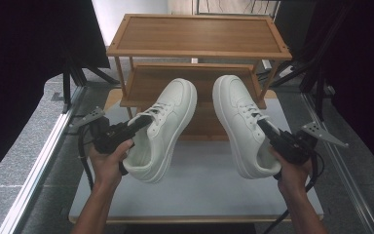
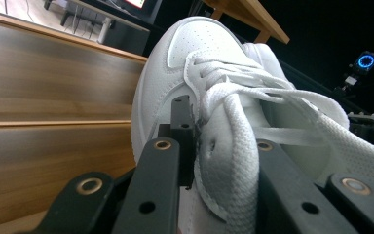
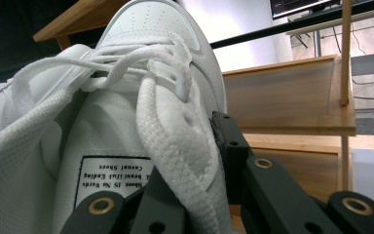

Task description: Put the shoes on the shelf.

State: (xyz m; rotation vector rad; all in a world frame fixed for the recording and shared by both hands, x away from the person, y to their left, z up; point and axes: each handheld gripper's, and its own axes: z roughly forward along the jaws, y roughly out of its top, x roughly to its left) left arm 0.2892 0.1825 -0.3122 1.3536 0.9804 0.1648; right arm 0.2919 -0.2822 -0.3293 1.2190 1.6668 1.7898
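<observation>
Two white lace-up sneakers hang in the air in front of a wooden shoe rack (image 1: 199, 52). My left gripper (image 1: 137, 124) is shut on the left sneaker (image 1: 170, 122). In the left gripper view, the left gripper (image 2: 221, 141) pinches the side wall by the laces of the left sneaker (image 2: 190, 44), with one jaw outside and one inside. My right gripper (image 1: 267, 128) is shut on the right sneaker (image 1: 236, 117) in the same way. In the right gripper view, the right gripper (image 3: 190, 156) clamps the eyelet flap of the right sneaker (image 3: 151, 19) beside the tongue label. Both toes point toward the rack.
The rack has a top shelf and a lower shelf (image 1: 146, 92), both bare, with a bottom board behind the shoes. It stands on a white tabletop (image 1: 199, 195). Metal rails (image 1: 44, 156) run along both sides, and black curtains hang left and right.
</observation>
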